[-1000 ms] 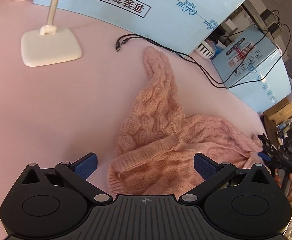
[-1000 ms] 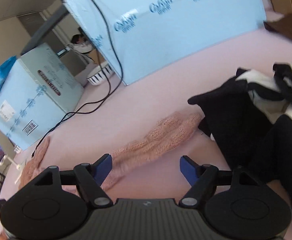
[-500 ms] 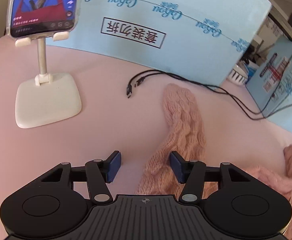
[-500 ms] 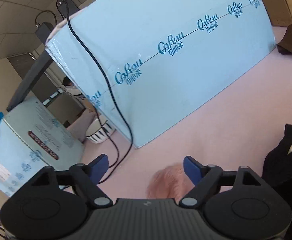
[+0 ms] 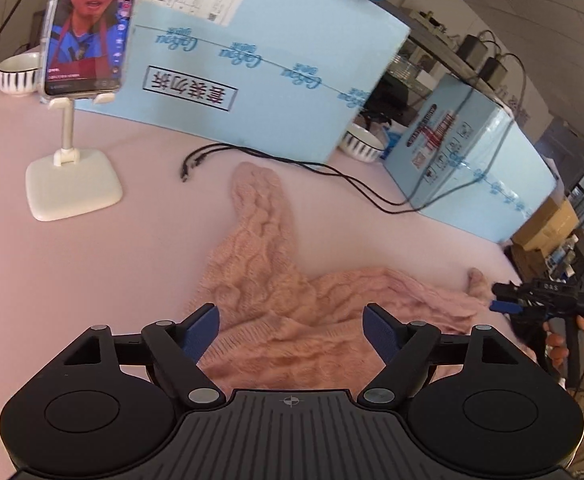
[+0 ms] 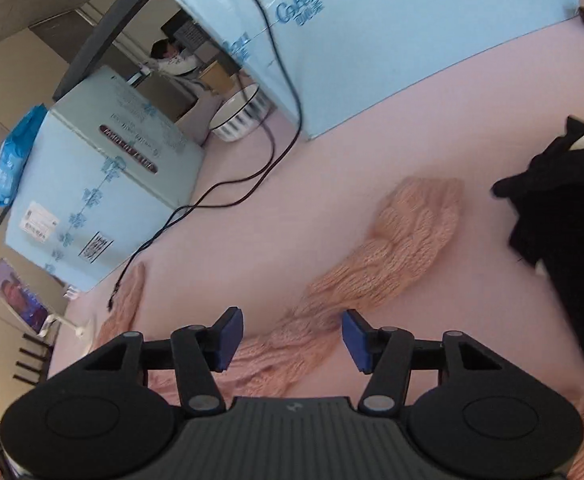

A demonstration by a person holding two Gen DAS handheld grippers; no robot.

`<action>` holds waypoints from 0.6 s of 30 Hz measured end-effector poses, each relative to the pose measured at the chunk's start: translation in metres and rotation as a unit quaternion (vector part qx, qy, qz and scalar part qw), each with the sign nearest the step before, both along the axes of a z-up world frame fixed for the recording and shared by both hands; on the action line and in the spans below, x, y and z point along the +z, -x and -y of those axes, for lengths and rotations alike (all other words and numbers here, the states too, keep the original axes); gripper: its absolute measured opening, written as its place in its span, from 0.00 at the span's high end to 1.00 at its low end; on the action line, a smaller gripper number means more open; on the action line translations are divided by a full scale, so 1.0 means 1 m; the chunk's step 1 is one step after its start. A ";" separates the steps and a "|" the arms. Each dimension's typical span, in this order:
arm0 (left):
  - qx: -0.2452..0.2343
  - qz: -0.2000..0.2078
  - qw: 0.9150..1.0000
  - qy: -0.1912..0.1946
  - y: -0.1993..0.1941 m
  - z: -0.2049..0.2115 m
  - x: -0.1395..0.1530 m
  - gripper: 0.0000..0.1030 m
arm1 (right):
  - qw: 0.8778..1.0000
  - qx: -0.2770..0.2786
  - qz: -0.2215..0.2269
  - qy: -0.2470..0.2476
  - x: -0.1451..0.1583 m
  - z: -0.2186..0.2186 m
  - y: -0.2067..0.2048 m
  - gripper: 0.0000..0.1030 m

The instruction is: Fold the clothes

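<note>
A pink cable-knit sweater (image 5: 276,296) lies spread on the pink table, one sleeve reaching toward the back and the other stretching right. My left gripper (image 5: 292,330) is open and empty, just above the sweater's body. My right gripper (image 6: 288,338) is open and empty, hovering over the right sleeve (image 6: 392,248), whose cuff lies ahead of it. The right gripper also shows at the far right of the left wrist view (image 5: 508,300), by that sleeve's end.
A phone on a white stand (image 5: 72,184) is at the back left. Light blue boxes (image 5: 260,72) line the back, with a black cable (image 5: 332,172) and striped bowls (image 5: 360,146) near them. A black and white garment pile (image 6: 564,240) lies to the right.
Both grippers have pulled back and risen above the sweater. My left gripper has opened wider. The right sleeve is back in full view under the right gripper.
</note>
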State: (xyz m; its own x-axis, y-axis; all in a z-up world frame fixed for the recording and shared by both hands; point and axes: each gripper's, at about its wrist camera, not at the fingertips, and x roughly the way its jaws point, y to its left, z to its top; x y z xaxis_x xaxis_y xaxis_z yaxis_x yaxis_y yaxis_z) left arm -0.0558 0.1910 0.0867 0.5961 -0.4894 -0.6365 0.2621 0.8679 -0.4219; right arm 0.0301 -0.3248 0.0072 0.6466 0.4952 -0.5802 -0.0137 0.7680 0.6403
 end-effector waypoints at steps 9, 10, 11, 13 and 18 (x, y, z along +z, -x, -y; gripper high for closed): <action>-0.049 -0.005 0.998 -0.025 0.003 0.028 -0.017 0.19 | 0.996 -0.085 0.010 0.031 -0.009 -0.009 -0.009 0.57; -0.048 -0.008 0.999 -0.022 0.003 0.029 -0.018 0.19 | 0.996 -0.087 0.016 0.029 -0.013 -0.007 -0.015 0.73; -0.045 -0.013 0.999 -0.015 0.000 0.028 -0.020 0.19 | 0.995 -0.091 0.022 0.025 -0.015 -0.005 -0.018 0.87; -0.042 -0.020 0.999 -0.003 -0.001 0.027 -0.023 0.19 | 0.994 -0.095 0.042 0.017 -0.014 -0.003 -0.019 0.88; -0.034 -0.023 0.999 -0.004 0.001 0.021 -0.026 0.19 | 0.990 -0.091 0.108 -0.011 0.007 -0.006 -0.018 0.88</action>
State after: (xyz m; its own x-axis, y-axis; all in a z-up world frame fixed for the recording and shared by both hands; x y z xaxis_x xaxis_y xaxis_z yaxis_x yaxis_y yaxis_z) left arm -0.0565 0.1697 0.0611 0.5307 -0.5234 -0.6666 0.3012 0.8517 -0.4288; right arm 0.0480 -0.3189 0.0140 0.8341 0.3704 -0.4089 -0.0152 0.7563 0.6541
